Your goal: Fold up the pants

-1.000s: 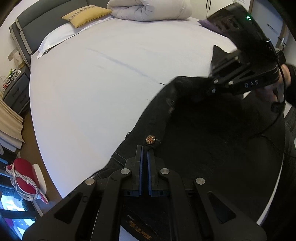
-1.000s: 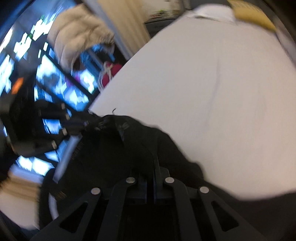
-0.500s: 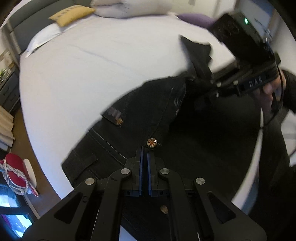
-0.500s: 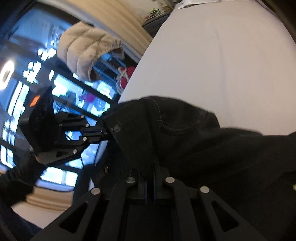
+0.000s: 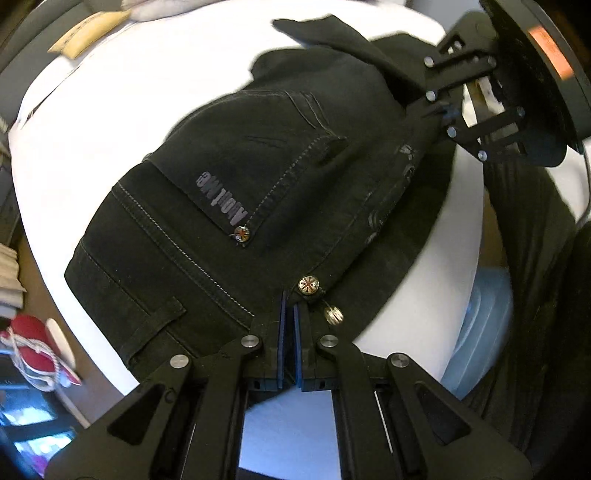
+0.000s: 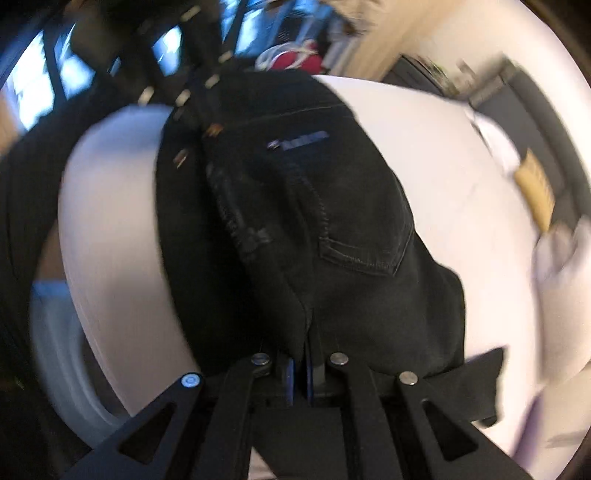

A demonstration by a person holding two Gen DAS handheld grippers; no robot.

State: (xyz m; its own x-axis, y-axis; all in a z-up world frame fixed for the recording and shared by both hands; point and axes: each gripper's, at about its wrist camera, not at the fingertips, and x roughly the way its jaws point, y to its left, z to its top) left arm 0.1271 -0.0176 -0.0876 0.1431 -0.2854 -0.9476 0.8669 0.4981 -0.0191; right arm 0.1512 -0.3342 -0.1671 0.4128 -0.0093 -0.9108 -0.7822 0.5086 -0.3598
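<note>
The black pants [image 5: 258,192] lie on the white bed [image 5: 122,110], waist end spread toward the near edge, held between the two grippers. The left gripper [image 5: 289,306] is clamped on the waistband just beside the metal button [image 5: 308,284]; the right gripper [image 6: 300,354] is pinched shut on a fold of the dark cloth at the other end of the waistband. The cloth overhangs the bed's near edge a little, and beyond that rim the floor drops away. Wide bare sheet lies past the pants, up to the yellow pillow [image 5: 86,35] near the headboard.

The left wrist view shows sharp detail — the back pocket [image 5: 236,173] with its printed lettering, pale stitching, a belt loop, and the right gripper at upper right with a dark sleeve [image 5: 524,258] below it. The right wrist view is blurred, yet it alone shows the bright windows [image 6: 48,81] and a red object [image 6: 291,59] beyond the bed's far side.
</note>
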